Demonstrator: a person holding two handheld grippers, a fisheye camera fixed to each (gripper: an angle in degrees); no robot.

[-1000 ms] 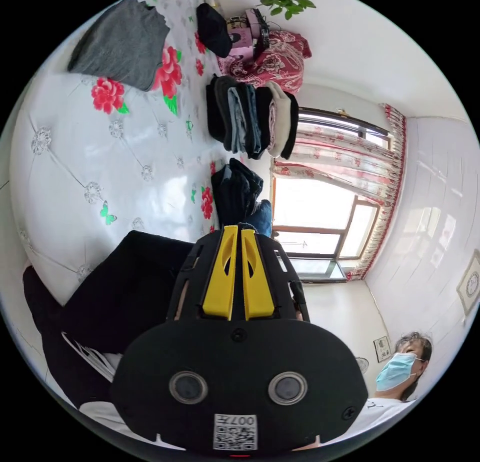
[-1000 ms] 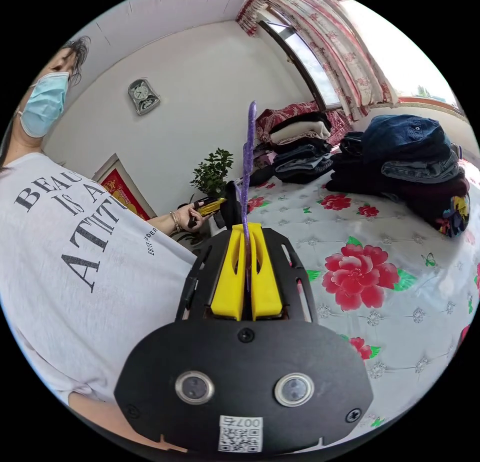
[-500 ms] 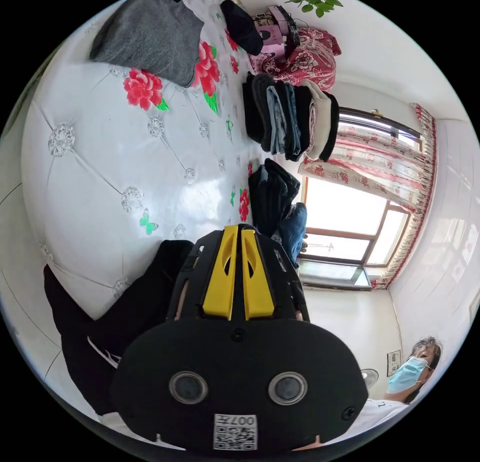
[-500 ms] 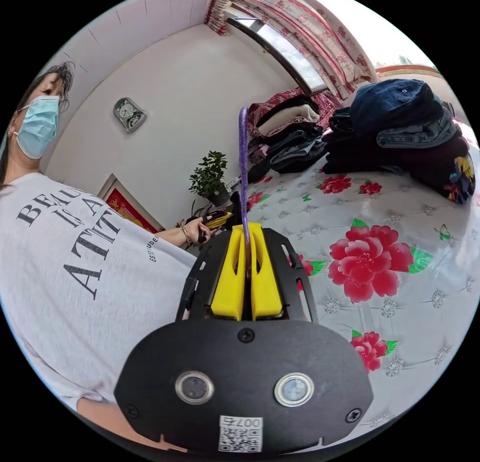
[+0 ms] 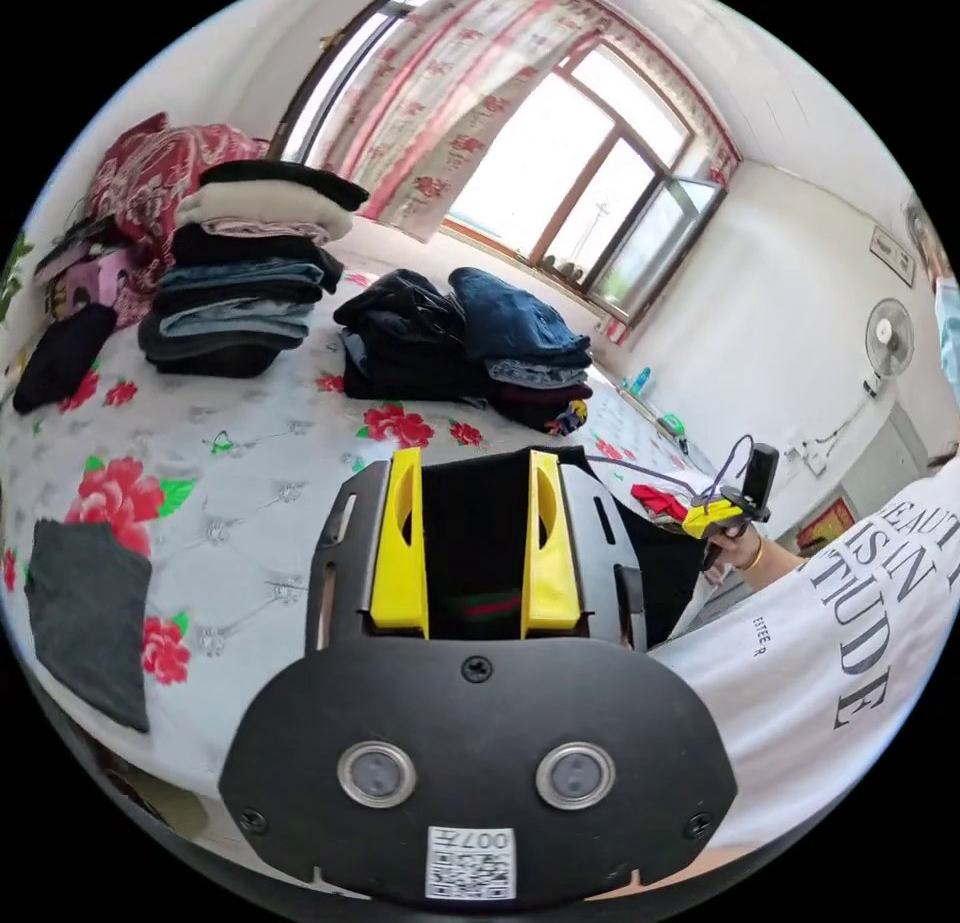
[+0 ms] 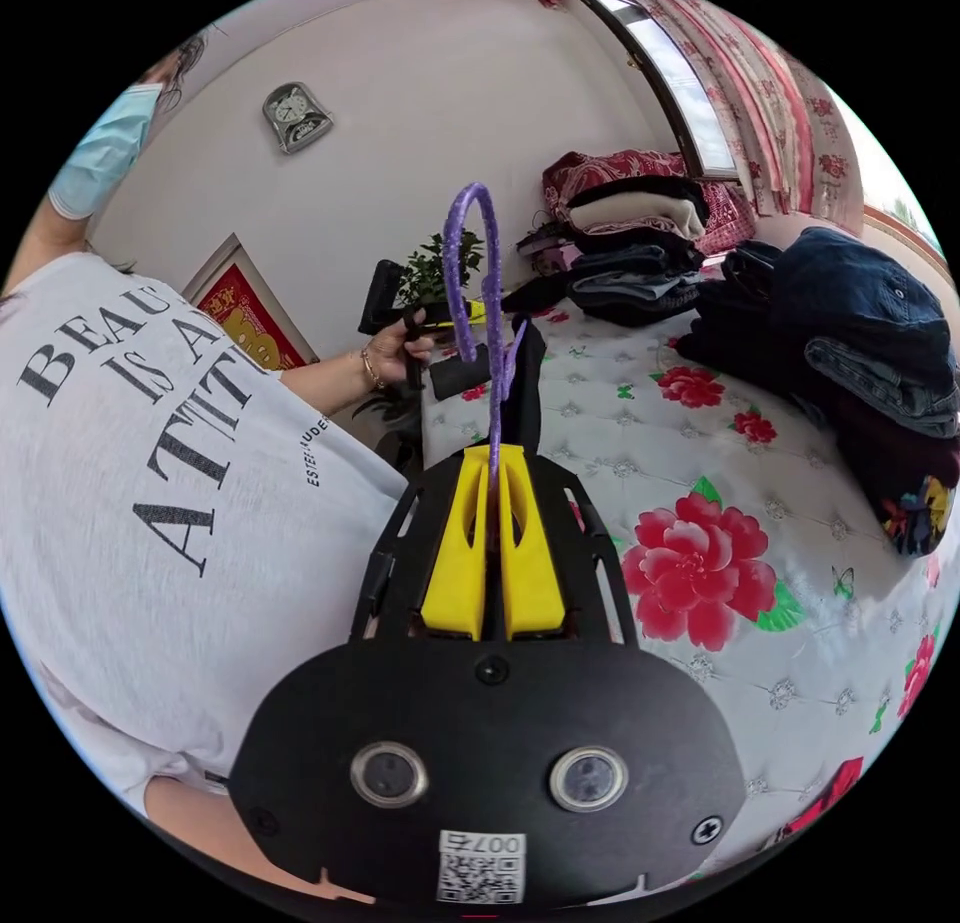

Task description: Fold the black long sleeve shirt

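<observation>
black shirt between spread left claw

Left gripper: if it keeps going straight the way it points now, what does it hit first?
Most likely the black shirt, which lies between and just beyond the open left gripper. Further along that line is the dark clothes pile on the bed; depth is unclear.

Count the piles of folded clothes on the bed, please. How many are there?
2. One tall pile stands at the far left of the bed, by the red cushion. The other pile sits to its right, nearer the window. More may be hidden behind the grippers.
</observation>
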